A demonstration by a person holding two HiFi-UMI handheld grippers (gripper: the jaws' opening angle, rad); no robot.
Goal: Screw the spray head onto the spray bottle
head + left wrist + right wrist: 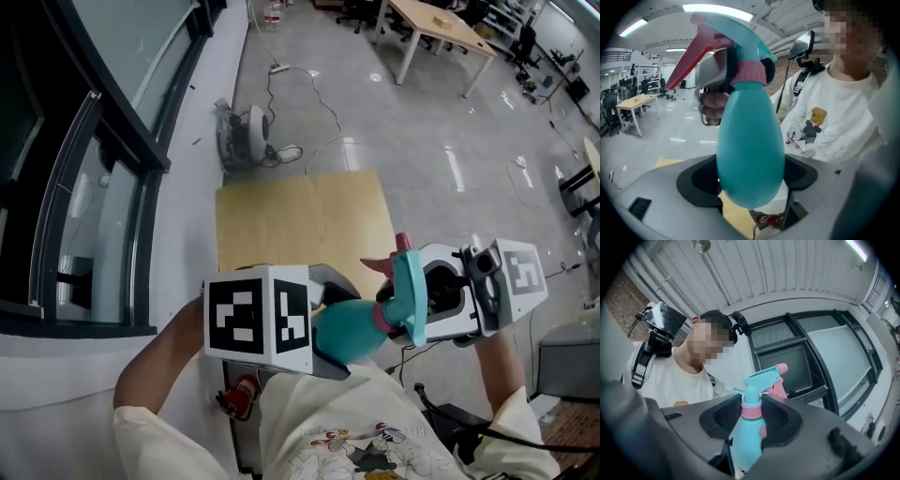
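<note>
A teal spray bottle (pixel 349 336) with a teal spray head (pixel 410 292), pink collar and pink trigger is held in the air in front of the person's chest. My left gripper (pixel 328 326), under its marker cube, is shut on the bottle's round body (pixel 750 150), which fills the gap between the wide-set jaws. My right gripper (pixel 401 317) is shut on the pink collar (pixel 751 412) at the neck, just below the spray head (pixel 759 380). In the left gripper view the right gripper's fingers (pixel 719 84) wrap the collar (pixel 751 72) under the head (pixel 733 40).
A small wooden table (pixel 300 220) lies below and beyond the grippers. A fan-like device with cables (pixel 246 131) sits on the floor by the window frame (pixel 103 141). Office desks (pixel 441 28) stand far back. A small red object (pixel 239 396) lies by the person's body.
</note>
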